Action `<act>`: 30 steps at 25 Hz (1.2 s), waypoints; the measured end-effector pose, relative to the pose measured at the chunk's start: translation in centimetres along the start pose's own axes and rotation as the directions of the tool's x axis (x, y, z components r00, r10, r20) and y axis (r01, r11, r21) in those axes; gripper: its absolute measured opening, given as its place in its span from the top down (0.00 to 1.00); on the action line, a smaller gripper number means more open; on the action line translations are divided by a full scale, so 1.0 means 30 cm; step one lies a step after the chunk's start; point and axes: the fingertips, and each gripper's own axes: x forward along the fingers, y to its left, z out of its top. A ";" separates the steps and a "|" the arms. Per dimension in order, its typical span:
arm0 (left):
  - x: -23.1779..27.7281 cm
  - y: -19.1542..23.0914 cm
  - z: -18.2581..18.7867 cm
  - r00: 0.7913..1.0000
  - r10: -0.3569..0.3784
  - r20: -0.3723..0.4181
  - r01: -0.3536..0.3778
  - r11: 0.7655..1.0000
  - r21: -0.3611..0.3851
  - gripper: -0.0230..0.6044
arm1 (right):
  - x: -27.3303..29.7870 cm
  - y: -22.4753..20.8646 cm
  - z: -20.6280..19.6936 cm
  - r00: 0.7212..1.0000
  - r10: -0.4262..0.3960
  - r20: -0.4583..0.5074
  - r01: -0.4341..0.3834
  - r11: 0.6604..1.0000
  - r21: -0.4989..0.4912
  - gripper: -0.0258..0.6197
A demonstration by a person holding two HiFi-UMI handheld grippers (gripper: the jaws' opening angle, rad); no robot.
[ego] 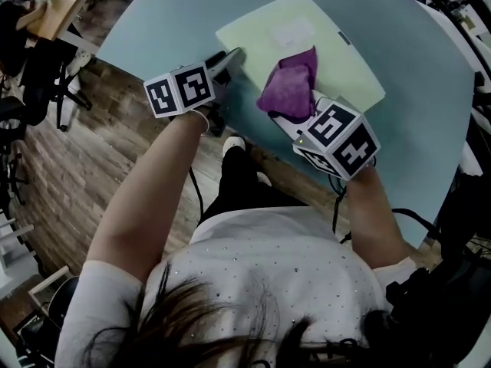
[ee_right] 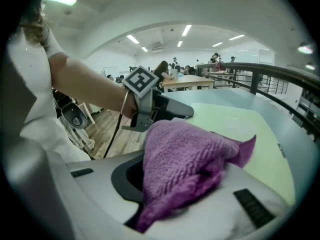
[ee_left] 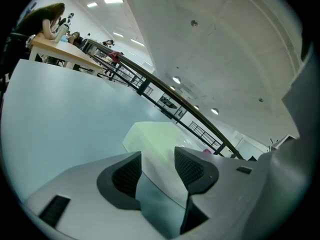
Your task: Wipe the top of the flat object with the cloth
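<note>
A pale green flat board (ego: pixel 307 41) lies on the light blue table (ego: pixel 418 75). My right gripper (ego: pixel 301 112) is shut on a purple cloth (ego: pixel 290 83), which bunches up over the board's near edge. In the right gripper view the cloth (ee_right: pixel 185 154) drapes over both jaws and hides them, with the board (ee_right: pixel 240 129) beyond it. My left gripper (ego: pixel 230 58) is at the board's left corner with its jaws open. In the left gripper view (ee_left: pixel 159 176) that corner of the board (ee_left: pixel 160 141) shows in the gap between the fingers, and I cannot tell whether they touch it.
The table's near edge runs just in front of both grippers, with wooden floor (ego: pixel 77 175) below it. Chairs and a desk (ego: pixel 54 14) stand at the far left. A railing (ee_left: pixel 165 91) and other tables with people lie beyond the far side of the table (ee_left: pixel 65 114).
</note>
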 end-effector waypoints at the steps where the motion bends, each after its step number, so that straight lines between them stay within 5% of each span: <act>1: 0.000 0.000 0.000 1.000 0.003 0.003 -0.003 1.000 0.005 0.64 | -0.008 -0.012 -0.007 1.000 -0.006 -0.006 0.006 1.000 0.004 0.91; 11: 0.001 0.000 -0.002 1.000 0.012 0.008 -0.012 1.000 0.019 0.64 | -0.144 -0.238 -0.117 0.989 -0.138 -0.055 0.144 0.979 0.142 0.91; 19: 0.002 0.003 0.004 1.000 0.011 0.007 -0.011 1.000 0.020 0.64 | -0.287 -0.469 -0.219 0.967 -0.250 -0.054 0.255 0.921 0.295 0.91; 30: 0.003 -0.001 0.002 1.000 0.018 0.015 -0.018 1.000 0.023 0.64 | -0.351 -0.539 -0.224 0.940 -0.340 0.017 0.311 0.879 0.362 0.91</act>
